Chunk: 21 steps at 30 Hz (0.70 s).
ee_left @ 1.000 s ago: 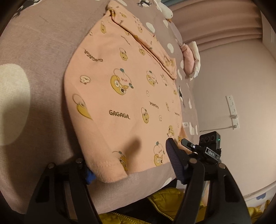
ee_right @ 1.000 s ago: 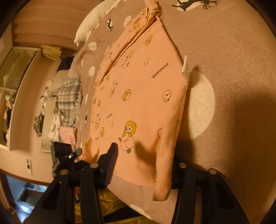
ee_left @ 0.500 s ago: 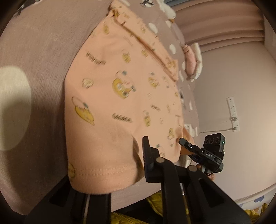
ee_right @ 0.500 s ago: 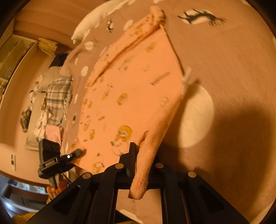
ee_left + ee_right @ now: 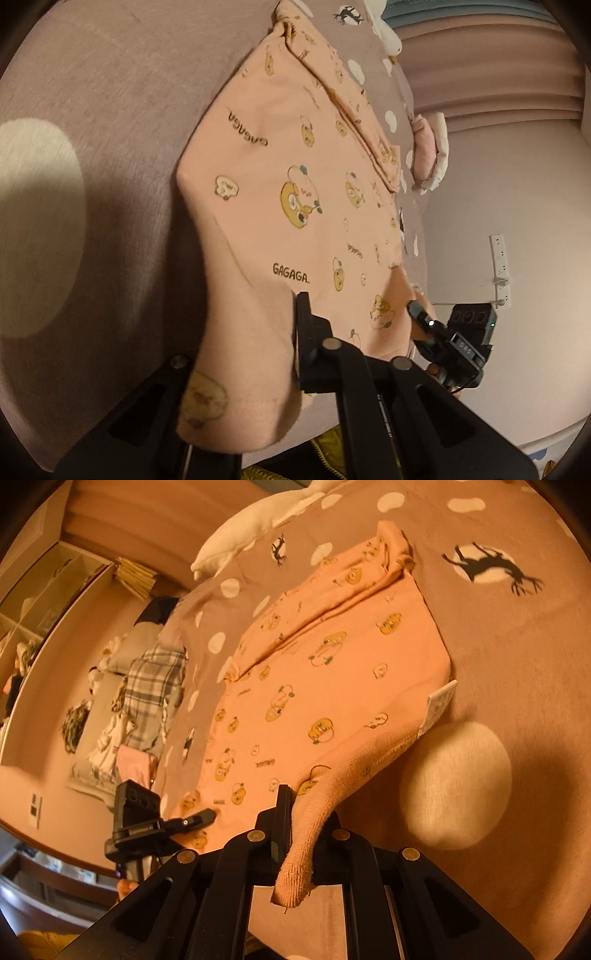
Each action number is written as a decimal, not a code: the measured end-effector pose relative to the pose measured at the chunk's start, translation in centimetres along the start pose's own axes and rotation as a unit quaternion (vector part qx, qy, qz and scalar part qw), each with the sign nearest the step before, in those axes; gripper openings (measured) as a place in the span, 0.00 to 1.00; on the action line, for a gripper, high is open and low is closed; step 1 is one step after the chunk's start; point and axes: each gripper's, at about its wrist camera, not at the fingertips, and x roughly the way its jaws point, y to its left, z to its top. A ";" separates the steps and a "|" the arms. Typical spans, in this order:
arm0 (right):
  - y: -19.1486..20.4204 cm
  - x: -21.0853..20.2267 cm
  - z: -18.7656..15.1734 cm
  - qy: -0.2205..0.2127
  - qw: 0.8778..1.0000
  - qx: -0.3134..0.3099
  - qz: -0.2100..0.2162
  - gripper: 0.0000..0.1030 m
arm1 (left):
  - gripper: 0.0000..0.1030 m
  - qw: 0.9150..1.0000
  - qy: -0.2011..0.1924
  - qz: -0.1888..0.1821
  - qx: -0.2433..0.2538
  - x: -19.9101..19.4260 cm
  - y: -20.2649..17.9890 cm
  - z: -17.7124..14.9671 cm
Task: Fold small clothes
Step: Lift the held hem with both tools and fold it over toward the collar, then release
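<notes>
A small peach shirt (image 5: 295, 177) printed with yellow cartoon figures and the word GAGAGA lies spread on a mauve bedspread (image 5: 110, 110). My left gripper (image 5: 291, 332) is shut on the shirt's near hem corner, and cloth bulges over its left finger. My right gripper (image 5: 295, 819) is shut on the other near corner of the shirt (image 5: 332, 686), whose ribbed edge hangs down between the fingers. Both corners are lifted a little off the bed. Each gripper shows in the other's view: the right gripper (image 5: 417, 310) and the left gripper (image 5: 207, 816). A white label (image 5: 439, 705) sticks out at the shirt's side seam.
The bedspread (image 5: 517, 646) has white dots and a black deer print (image 5: 491, 566). A white pillow (image 5: 251, 528) lies at the far end. A plaid cloth (image 5: 151, 686) and other clothes lie beyond the bed. A wall socket strip (image 5: 500, 269) is at right. Yellow fabric (image 5: 325, 458) sits below the bed edge.
Both grippers closed from open onto the shirt's near corners. The gripped corners have since risen slightly, pulling the hem off the bedspread.
</notes>
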 end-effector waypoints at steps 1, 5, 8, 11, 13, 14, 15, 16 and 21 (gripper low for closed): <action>0.0 -0.1 0.0 -0.003 1.000 0.001 0.001 0.08 | 0.01 1.000 -0.005 -0.004 0.007 -0.3 -0.3 0.1; 1.1 -0.7 0.7 -0.023 1.000 -0.015 0.011 0.08 | 0.01 0.999 -0.026 -0.025 0.039 -1.1 -2.3 0.9; 2.3 -1.1 1.8 -0.041 0.998 -0.031 0.020 0.08 | 0.01 0.997 -0.042 -0.033 0.062 -1.4 -4.1 1.9; 3.4 -1.2 3.0 -0.055 0.997 -0.045 0.025 0.08 | 0.01 0.995 -0.055 -0.039 0.078 -1.6 -5.4 3.1; 3.9 -1.1 3.9 -0.063 0.996 -0.054 0.028 0.08 | 0.01 0.994 -0.062 -0.042 0.084 -1.8 -6.1 4.1; 4.2 -1.2 4.5 -0.070 0.995 -0.059 0.029 0.08 | 0.01 0.993 -0.065 -0.042 0.087 -1.8 -6.4 4.5; 4.4 -1.2 5.1 -0.075 0.995 -0.062 0.030 0.09 | 0.01 0.993 -0.070 -0.041 0.091 -1.9 -6.7 5.0; 4.6 -1.3 5.5 -0.080 0.994 -0.065 0.031 0.08 | 0.01 0.992 -0.075 -0.040 0.095 -2.0 -7.2 5.7; 5.7 -1.7 9.3 -0.113 0.990 -0.078 0.033 0.08 | 0.01 0.988 -0.100 -0.044 0.106 -2.1 -9.0 9.2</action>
